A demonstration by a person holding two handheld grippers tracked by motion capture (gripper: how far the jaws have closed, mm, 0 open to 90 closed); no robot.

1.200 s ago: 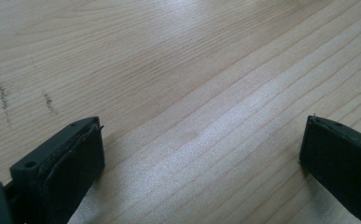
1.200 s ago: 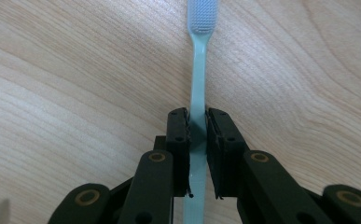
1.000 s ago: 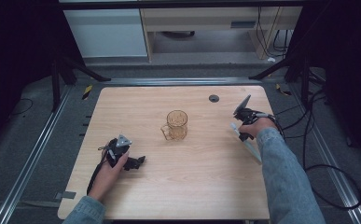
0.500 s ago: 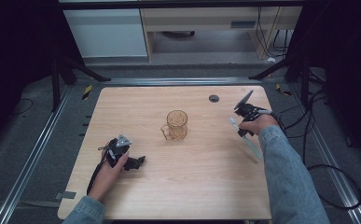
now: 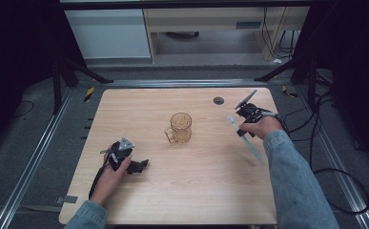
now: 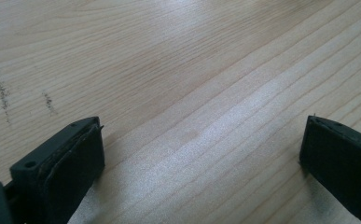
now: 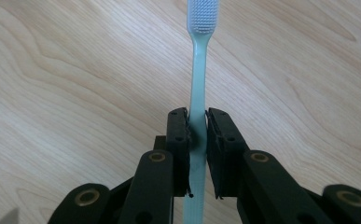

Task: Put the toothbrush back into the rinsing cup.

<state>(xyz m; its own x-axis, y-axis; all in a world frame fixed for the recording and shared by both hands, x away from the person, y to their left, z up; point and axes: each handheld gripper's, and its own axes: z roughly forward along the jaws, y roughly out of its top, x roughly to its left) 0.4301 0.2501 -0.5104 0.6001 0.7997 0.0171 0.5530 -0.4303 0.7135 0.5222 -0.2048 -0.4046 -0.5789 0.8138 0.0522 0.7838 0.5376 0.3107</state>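
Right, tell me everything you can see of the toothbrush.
The toothbrush is slim, pale mint-green plastic by its look, with a small head of whitish bristles at its far end. The right gripper is shut on its handle, a jaw pressing each side. In the high view it slants above the wooden table, head pointing towards the amber glass mug and well short of it, handle end running back past the hand.

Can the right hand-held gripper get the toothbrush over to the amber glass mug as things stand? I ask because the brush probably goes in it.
Probably yes: the right hand-held gripper clamps the pale green toothbrush, and bare wood lies between it and the amber glass mug.
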